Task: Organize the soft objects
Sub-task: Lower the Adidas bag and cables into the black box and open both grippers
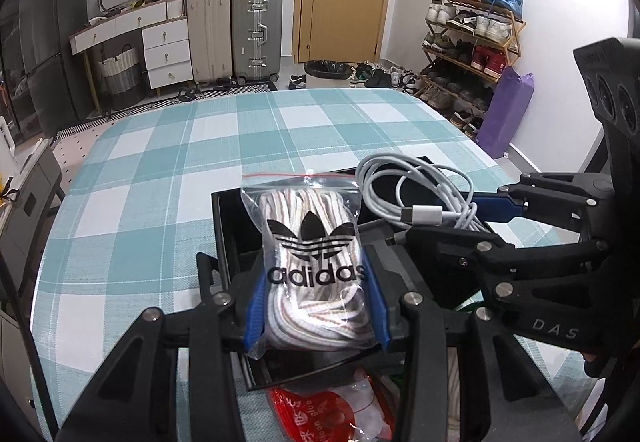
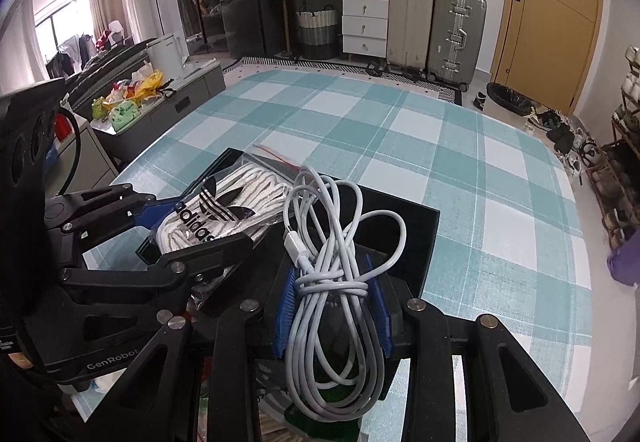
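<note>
Glossy lace bag (image 1: 316, 262) and coiled white cable (image 2: 336, 274) both gripped.

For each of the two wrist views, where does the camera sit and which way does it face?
Left wrist: behind the left gripper, looking across the table toward the door; its jaws clamp the adidas bag; the right gripper enters at right.
Right wrist: behind the right gripper, facing the suitcases; it clamps the white cable; the left gripper enters at left.
Shared: black tray, checked tablecloth.
</note>
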The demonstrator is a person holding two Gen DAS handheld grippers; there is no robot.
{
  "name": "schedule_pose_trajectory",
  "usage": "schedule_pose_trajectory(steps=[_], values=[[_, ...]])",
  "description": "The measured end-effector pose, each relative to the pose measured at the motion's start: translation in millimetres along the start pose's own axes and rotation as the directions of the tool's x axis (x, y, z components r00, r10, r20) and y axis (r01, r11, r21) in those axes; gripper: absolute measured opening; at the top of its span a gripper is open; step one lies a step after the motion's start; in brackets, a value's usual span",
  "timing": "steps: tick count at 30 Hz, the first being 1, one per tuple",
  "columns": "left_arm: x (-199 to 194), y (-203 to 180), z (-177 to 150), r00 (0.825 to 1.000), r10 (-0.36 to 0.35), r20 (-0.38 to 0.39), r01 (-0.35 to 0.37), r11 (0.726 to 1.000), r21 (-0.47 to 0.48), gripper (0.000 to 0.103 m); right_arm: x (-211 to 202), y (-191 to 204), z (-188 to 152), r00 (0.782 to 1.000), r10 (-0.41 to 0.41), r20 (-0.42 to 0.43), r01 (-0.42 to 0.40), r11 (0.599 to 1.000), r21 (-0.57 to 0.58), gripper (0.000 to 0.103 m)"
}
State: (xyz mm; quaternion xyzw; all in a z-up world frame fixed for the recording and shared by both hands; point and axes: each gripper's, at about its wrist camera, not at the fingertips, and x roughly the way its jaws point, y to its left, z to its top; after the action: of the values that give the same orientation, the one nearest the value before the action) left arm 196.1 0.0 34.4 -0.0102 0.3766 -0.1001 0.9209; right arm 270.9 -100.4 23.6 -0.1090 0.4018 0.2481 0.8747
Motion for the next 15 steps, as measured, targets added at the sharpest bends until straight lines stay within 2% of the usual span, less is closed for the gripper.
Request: schedule_pose_trajectory(steps=[8,10,13,14,15], values=[[5,0,-1,1.000,0.013,-0.006,-0.013,1.000,0.016,0.043,10,0,3,1.000,-0.013,-0.024,0.012,0.999,-0.034,0.034],[4,0,-2,1.000,0.008,-0.005,-0.008,1.000,0.016,0.044,6,-1,1,1.000,-0.013,-0.008,0.013,0.999,-0.042,0.039],[-2,0,-2,1.000,-0.004,0.009,0.004,1.000,0.015,0.054,-9,-2,-3,0.998,-0.041,0.044,0.043,0.998,-0.046,0.051],[-5,-1,-2,1.000,0.001,0.018,-0.001,1.000,0.018,0.062,-14,-3,-5,0.997,-0.044,0.058,0.046,0.998,-0.045,0.051],[-8,-1,-2,1.000,0.008,0.028,-0.009,1.000,0.020,0.066,-19,-4,-6,0.997,-0.047,0.064,0.050,0.998,-0.042,0.055]])
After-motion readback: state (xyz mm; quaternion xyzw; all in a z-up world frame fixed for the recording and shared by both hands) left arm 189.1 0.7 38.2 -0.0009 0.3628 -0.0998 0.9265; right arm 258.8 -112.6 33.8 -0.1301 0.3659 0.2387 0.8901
